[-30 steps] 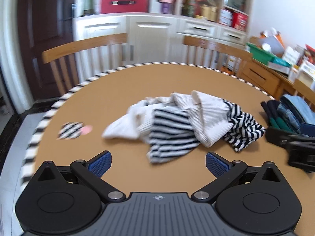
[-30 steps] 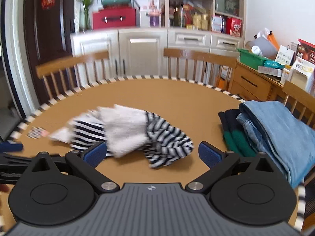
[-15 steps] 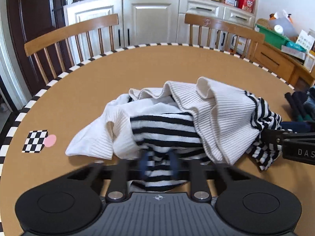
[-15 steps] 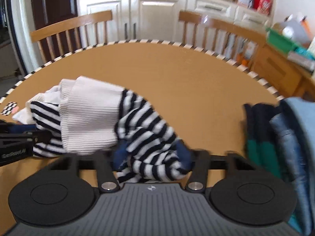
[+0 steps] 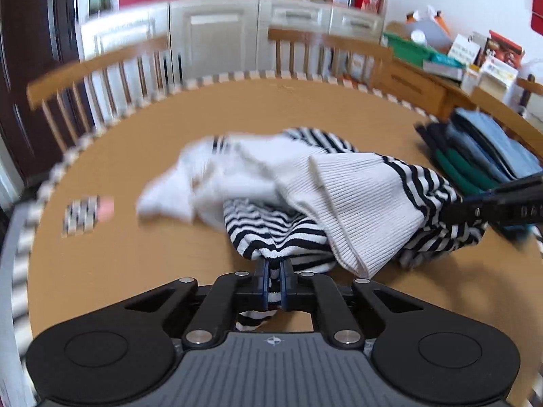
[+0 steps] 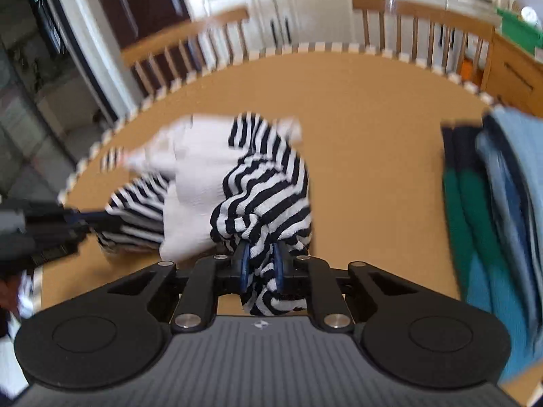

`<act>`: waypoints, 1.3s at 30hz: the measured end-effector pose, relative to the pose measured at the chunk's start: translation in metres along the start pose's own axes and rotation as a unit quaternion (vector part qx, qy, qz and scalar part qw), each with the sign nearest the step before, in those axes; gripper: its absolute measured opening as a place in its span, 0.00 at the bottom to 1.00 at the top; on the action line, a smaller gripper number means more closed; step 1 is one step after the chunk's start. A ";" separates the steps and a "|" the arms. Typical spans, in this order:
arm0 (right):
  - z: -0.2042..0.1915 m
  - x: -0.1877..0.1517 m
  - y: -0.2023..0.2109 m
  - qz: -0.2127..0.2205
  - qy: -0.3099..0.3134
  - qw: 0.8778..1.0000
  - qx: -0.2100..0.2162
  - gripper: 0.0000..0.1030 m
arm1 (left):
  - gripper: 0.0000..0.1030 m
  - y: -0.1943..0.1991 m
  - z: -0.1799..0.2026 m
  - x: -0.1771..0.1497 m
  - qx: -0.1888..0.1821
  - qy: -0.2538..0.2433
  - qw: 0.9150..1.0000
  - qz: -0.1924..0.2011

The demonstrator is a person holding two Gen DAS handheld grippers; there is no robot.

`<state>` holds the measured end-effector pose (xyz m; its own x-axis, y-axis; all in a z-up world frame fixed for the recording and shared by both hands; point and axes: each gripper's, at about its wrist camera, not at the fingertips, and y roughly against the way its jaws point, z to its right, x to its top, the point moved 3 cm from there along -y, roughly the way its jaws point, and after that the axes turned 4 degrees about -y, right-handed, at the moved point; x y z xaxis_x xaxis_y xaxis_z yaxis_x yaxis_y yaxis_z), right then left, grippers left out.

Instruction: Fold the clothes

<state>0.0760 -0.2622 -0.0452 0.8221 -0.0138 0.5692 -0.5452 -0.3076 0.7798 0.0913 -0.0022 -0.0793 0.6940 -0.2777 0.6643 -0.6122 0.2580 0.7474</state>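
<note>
Both grippers, left gripper (image 5: 274,283) and right gripper (image 6: 260,269), have just been closing and now pinch separate striped edges of the crumpled sweater (image 5: 342,203), mid-table (image 5: 152,257) left of the folded stack (image 5: 482,156), likely to spread it flat.

Round tan table (image 5: 142,264), striped rim: crumpled striped sweater (image 5: 346,200), folded clothes stack (image 5: 482,156), checkered marker (image 5: 81,215).

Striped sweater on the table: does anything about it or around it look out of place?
Nothing odd. The striped sweater lies crumpled, unfolded, on the table, with the left gripper and right gripper each pinching a striped edge. The folded pile sits neatly beside.
</note>
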 end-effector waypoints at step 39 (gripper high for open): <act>-0.051 0.064 -0.032 0.069 0.121 0.989 -0.049 0.03 | 0.08 -0.052 -0.065 0.034 0.007 0.157 0.988 -0.001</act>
<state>0.1372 -0.2049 -0.0205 0.6817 0.1828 0.7084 -0.6723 -0.2255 0.7051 0.1715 0.0348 -0.0965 0.7769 0.0239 0.6292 -0.6149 0.2442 0.7499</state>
